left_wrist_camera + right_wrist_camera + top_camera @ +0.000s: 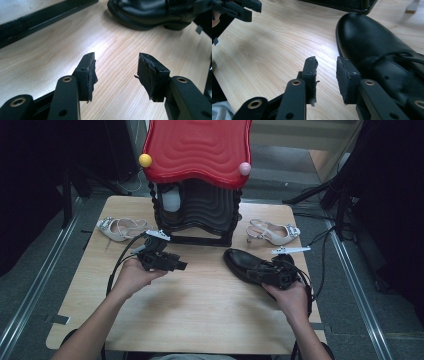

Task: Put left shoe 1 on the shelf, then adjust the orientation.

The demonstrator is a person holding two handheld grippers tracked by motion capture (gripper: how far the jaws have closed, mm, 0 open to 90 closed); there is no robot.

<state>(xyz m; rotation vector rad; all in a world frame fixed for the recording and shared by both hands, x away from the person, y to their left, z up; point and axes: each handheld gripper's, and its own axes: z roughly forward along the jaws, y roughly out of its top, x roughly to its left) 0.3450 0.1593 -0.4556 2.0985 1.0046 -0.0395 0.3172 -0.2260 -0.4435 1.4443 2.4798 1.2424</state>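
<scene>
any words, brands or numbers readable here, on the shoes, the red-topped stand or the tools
None: no readable text on the black shoe, the two pale heeled sandals, the red-topped black stand, the wooden table or either tool, left or right.

A red-topped black stand (197,180) sits at the far edge of the wooden table (200,310). A yellow ball (145,160) and a pink ball (244,168) mark the top's front corners. Left of the stand lies a pale sandal (120,228); right of it, another sandal (272,232).
</scene>
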